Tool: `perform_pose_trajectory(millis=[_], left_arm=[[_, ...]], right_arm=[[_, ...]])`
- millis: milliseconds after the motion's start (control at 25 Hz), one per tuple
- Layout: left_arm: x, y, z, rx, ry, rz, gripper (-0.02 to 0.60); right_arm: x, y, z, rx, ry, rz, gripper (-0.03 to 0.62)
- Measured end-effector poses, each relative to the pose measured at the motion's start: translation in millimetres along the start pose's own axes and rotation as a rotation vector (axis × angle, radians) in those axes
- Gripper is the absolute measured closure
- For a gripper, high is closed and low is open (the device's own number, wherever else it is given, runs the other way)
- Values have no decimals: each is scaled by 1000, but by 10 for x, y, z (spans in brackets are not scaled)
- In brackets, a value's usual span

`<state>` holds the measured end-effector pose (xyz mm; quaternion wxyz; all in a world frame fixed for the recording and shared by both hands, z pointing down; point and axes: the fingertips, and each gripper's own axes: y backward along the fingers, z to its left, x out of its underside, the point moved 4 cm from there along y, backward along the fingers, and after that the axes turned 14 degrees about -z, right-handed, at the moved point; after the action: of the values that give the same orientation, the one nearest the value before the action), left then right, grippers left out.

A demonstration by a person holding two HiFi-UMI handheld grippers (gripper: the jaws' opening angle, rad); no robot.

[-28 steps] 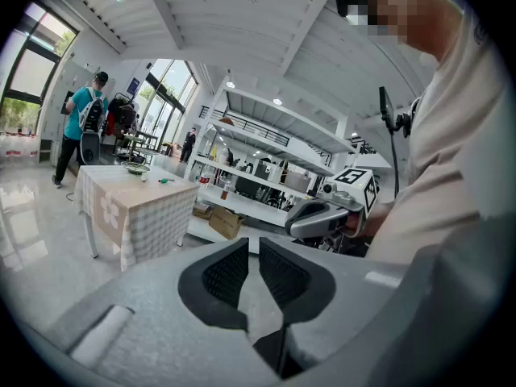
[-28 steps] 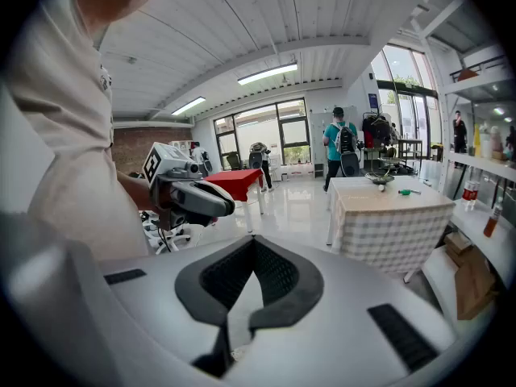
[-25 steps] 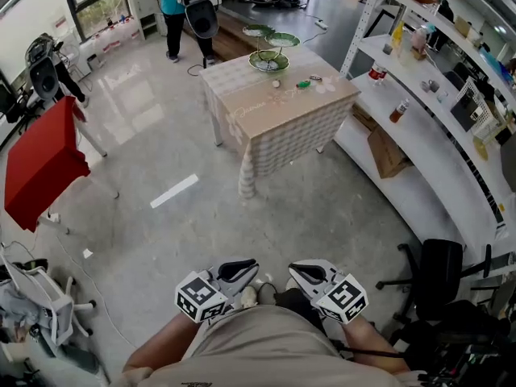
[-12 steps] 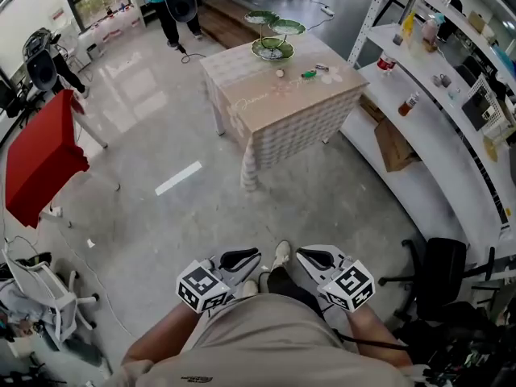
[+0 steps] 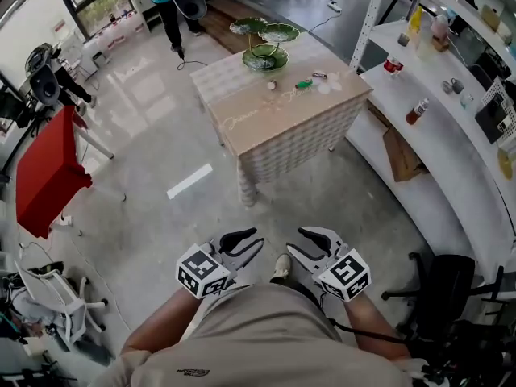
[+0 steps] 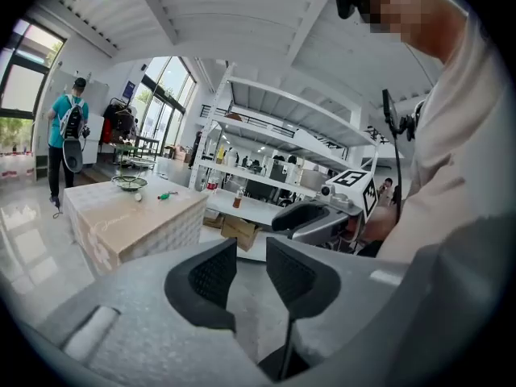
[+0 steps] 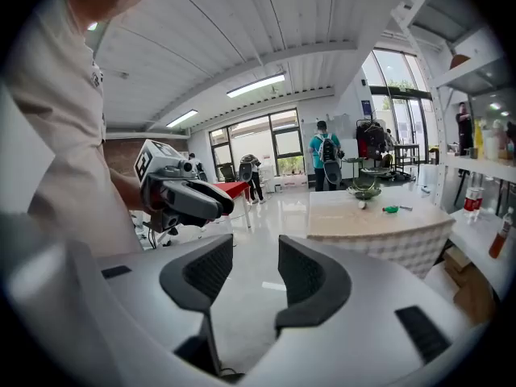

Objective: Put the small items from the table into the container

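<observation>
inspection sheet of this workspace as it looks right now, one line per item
surface: table with a checked cloth, well ahead of the person
job's things: green tiered dish, small white item, green item, thin pale item, all on the table
clutter: bottle on the white shelves, cardboard box under them
tongs: left tongs and right tongs both opening, nothing between their jaws
cables: one on the floor beyond the table
surroundings: red table, office chair, person with a backpack

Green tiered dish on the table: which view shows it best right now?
Head view: it looks down on the green tiered dish, showing its three bowls. Both gripper views show it small, side-on, far off on the table.
</observation>
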<state>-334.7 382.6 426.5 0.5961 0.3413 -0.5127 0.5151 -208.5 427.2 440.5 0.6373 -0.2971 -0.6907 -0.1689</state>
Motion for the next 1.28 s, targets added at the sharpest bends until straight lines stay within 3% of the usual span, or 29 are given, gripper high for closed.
perform_pose_trajectory(millis=[400, 680, 880, 1280], left_arm=[[-186, -1123, 320, 11, -46, 54, 472], [-258, -1604, 816, -7, -16, 57, 472], [-333, -1946, 1460, -46, -14, 47, 472], [-604, -2618, 3207, -140, 6, 85, 446]], right_arm=[[85, 424, -1023, 116, -34, -31, 411], [106, 439, -1521, 191, -42, -16, 413], [89, 241, -1896, 225, -53, 11, 413], [-201, -520, -2762, 287, -96, 57, 422]])
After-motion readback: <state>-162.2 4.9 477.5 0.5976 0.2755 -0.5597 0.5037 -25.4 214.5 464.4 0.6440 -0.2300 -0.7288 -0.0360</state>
